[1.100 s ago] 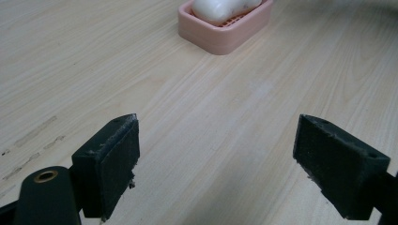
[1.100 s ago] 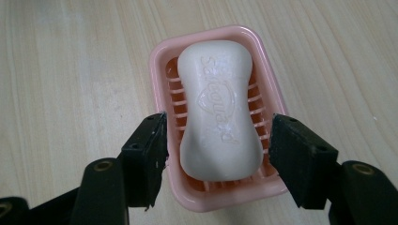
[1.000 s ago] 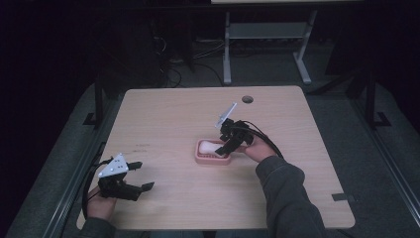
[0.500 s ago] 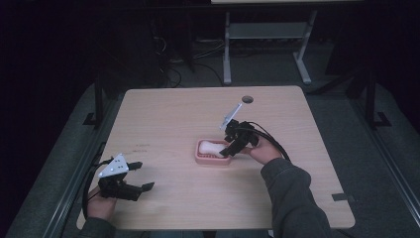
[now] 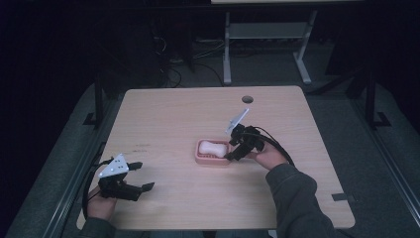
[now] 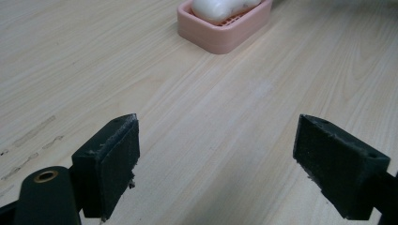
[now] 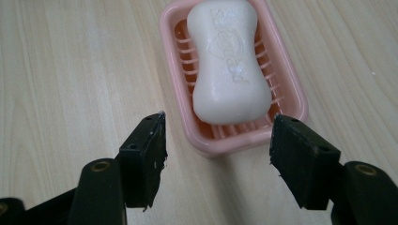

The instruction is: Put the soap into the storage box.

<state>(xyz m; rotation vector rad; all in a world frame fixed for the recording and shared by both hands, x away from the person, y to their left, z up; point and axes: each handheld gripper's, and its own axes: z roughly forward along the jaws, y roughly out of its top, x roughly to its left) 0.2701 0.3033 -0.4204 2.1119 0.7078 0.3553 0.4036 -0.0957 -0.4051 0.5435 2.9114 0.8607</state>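
One white soap bar (image 7: 231, 70) cradled in pink dish (image 7: 291, 84); right tool (image 7: 218, 140) open, straddling dish end for pickup; left tool (image 6: 218, 154) open, parked on tabletop (image 5: 168, 119).

A light wooden table (image 5: 163, 114) with rounded corners stands on dark grey carpet (image 5: 376, 163), a round cable hole (image 5: 247, 99) near its far edge. Beyond it the room is dim: a white metal desk frame (image 5: 262, 34) and tangled black cables (image 5: 173, 64) lie in shadow on the floor
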